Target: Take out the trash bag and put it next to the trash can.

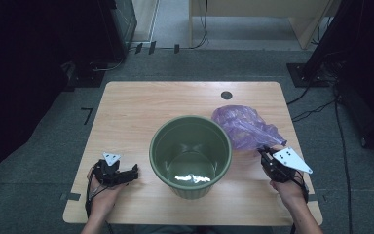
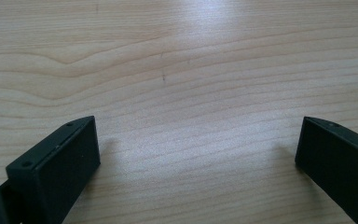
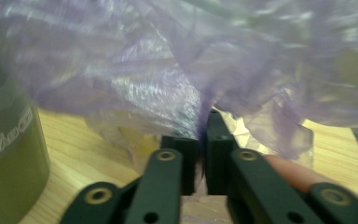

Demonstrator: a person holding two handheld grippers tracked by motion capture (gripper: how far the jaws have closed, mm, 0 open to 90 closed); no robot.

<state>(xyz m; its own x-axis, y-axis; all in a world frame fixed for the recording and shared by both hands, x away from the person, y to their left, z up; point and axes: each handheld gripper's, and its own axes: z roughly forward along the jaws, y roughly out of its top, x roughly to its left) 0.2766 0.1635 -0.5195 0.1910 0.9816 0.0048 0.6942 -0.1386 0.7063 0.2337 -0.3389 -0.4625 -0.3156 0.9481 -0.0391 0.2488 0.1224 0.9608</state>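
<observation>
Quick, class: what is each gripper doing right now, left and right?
Left gripper: open, holding nothing, jaws spread over the bare table.
Right gripper: closed on the purple plastic bag, beside the green bucket.

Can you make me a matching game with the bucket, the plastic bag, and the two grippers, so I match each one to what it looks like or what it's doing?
Things:
1. bucket
2. plastic bag
3. left gripper
4. right gripper

Descriptions:
A. jaws wide apart above bare wood
B. green, upright in the middle of the table
C. jaws pinched shut on thin plastic
D. purple, crumpled, lying just right of the bucket

Pairs: 1-B, 2-D, 3-A, 4-C
</observation>
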